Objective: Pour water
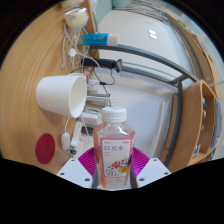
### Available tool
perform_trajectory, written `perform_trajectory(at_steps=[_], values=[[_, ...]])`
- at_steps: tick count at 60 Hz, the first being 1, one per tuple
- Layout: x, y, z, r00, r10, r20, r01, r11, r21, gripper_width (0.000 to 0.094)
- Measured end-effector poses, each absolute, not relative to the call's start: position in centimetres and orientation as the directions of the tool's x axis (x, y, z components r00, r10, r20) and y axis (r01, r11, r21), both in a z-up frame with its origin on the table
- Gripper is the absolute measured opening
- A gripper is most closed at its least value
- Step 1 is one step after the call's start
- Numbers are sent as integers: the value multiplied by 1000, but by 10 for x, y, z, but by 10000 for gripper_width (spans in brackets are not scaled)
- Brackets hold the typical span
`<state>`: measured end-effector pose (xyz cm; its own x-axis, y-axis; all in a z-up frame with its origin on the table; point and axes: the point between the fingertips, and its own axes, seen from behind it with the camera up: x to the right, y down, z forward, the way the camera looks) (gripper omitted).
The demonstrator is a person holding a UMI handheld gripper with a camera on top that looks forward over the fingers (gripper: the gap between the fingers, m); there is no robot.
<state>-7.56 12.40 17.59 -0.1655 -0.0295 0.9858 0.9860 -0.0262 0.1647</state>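
Bottle (116,150): capped, clear plastic, pink label, sitting between your claw (116,165) pads and apparently pinched by both. Judge it light, thin-walled and a bit slick; hold at the labelled waist, firm without crushing. Cap is on, so nothing pours yet. White cup (64,95) hangs on a rack (96,85) just beyond, mouth sideways. Wooden worktop (30,60) behind.
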Motion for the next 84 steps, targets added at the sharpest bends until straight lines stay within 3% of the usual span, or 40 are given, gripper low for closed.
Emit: perform_trajectory(at_steps=[21,31,41,51,59,64,70,75,84], values=[[-115,137,177,-606,-106,788,792,5,610,445],[-121,139,177,-688,-125,715,721,-8,693,445],[-114,139,179,-644,-115,757,762,-8,647,446],[-100,132,202,-309,-101,946,951,-8,309,446],[-79,130,201,217,-12,976,975,-45,-217,448],[-72,129,192,546,43,836,837,-76,-542,447],[-72,128,177,822,89,563,570,-122,-813,446],[-61,130,166,931,127,343,361,-161,-919,446],[-49,130,153,989,108,103,119,-158,-980,445]])
